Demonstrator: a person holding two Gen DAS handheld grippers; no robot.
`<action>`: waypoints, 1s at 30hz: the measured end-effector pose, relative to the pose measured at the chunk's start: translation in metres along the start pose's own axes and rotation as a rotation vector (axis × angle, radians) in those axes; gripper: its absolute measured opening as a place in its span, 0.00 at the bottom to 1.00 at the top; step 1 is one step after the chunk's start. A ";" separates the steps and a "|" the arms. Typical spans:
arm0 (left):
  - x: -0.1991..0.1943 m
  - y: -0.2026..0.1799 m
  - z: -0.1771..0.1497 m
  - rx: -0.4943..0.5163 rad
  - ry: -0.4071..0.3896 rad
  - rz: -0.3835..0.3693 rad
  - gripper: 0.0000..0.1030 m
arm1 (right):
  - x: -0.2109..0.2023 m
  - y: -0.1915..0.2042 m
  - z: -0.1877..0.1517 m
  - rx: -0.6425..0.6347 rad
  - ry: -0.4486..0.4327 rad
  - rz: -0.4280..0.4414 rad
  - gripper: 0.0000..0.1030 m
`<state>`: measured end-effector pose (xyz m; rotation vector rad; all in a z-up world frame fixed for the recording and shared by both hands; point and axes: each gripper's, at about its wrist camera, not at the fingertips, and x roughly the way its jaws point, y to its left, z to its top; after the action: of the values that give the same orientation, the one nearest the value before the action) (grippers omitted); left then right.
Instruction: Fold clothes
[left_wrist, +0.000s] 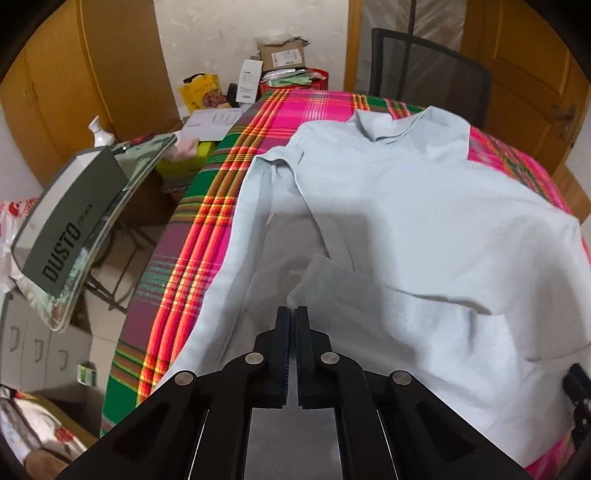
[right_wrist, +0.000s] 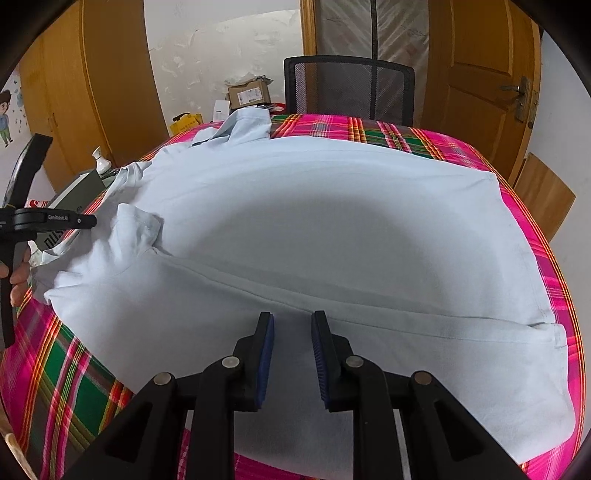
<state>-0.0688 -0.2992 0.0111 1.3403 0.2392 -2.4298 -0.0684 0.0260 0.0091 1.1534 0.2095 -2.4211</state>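
Only the right wrist view shows the hand (right_wrist: 18, 275) gripping the left gripper (right_wrist: 92, 220).

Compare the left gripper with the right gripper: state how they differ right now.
The left gripper has its jaws pressed together with no cloth visibly between them, while the right gripper has its jaws apart.

The left gripper is at the folded-over sleeve of the pale blue shirt; the right gripper is over a flat stretch of the shirt along a long seam.

Both are black with blue ribbed pads, and both are over the shirt on the plaid tablecloth.
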 end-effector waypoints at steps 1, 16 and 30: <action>0.002 0.000 0.000 -0.006 0.006 0.013 0.05 | 0.000 0.000 0.000 -0.001 0.000 0.002 0.21; -0.007 0.005 0.036 -0.017 0.011 0.076 0.28 | -0.018 -0.079 0.053 -0.049 -0.041 -0.106 0.21; 0.020 -0.015 0.125 0.056 0.012 0.121 0.39 | 0.060 -0.105 0.168 -0.180 -0.033 0.072 0.25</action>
<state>-0.1824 -0.3285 0.0612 1.3531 0.0911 -2.3443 -0.2662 0.0456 0.0649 1.0235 0.3613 -2.3041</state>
